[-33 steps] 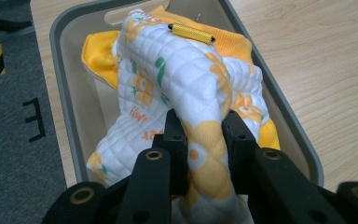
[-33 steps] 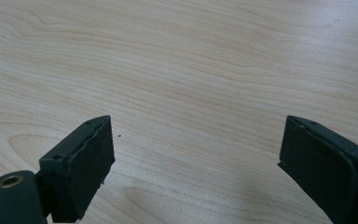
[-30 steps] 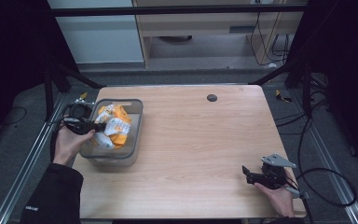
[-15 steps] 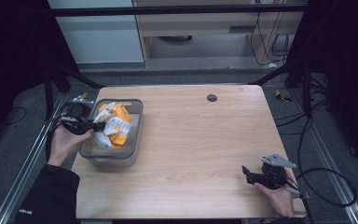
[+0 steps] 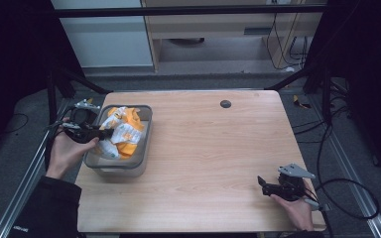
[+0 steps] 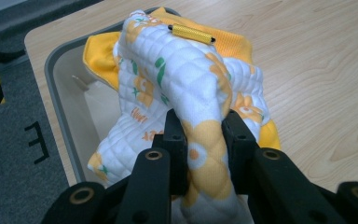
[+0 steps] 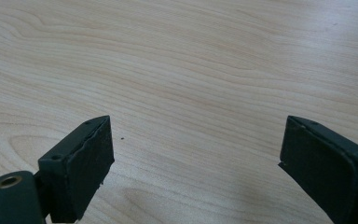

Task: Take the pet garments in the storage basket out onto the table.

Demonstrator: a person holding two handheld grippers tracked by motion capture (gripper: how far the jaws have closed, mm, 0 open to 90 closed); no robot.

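My left gripper (image 6: 204, 140) pinches a fold of the soft, light cloth (image 6: 186, 79) in the bin (image 5: 146, 141); my right gripper (image 7: 196, 163) is wide open, empty.

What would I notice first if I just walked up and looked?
Probably the bright yellow-and-white quilted cloth, bunched up in the grey bin at the table's left edge. The left tool is pinching a fold of it. Over at the near right corner, the right tool hangs open above bare wood.

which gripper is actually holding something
The left gripper: its jaws pinch the quilted cloth over the bin. The right gripper hangs open above bare table.
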